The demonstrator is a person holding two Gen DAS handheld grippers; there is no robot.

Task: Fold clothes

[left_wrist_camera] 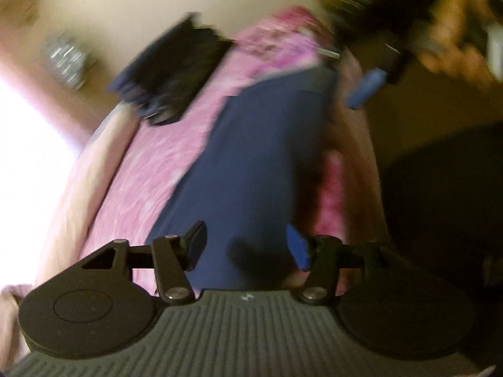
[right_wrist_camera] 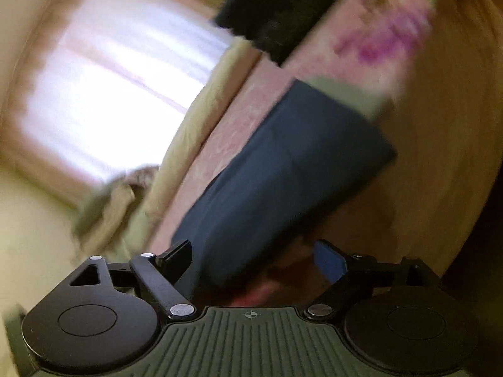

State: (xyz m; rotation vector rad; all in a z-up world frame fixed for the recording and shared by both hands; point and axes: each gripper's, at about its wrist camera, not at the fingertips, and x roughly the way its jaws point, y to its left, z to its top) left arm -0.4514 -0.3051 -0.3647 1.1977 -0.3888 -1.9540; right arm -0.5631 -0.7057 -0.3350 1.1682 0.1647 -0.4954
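Observation:
A navy blue garment (left_wrist_camera: pixel 261 157) lies flat as a long folded strip on a pink patterned bed cover (left_wrist_camera: pixel 163 163). It also shows in the right wrist view (right_wrist_camera: pixel 283 169). My left gripper (left_wrist_camera: pixel 248 245) is open and empty, hovering just above the near end of the garment. My right gripper (right_wrist_camera: pixel 254 264) is open and empty above the garment's near end; it also appears blurred at the top right of the left wrist view (left_wrist_camera: pixel 367 91), held by a hand. Both views are motion-blurred.
A folded black garment (left_wrist_camera: pixel 176 69) lies on the pink cover beyond the navy one, also in the right wrist view (right_wrist_camera: pixel 279 9). A bright window (right_wrist_camera: pixel 119 88) is at left. A shiny grey object (left_wrist_camera: pixel 66 59) sits at far left. Crumpled beige cloth (right_wrist_camera: pixel 107 207) lies beside the bed.

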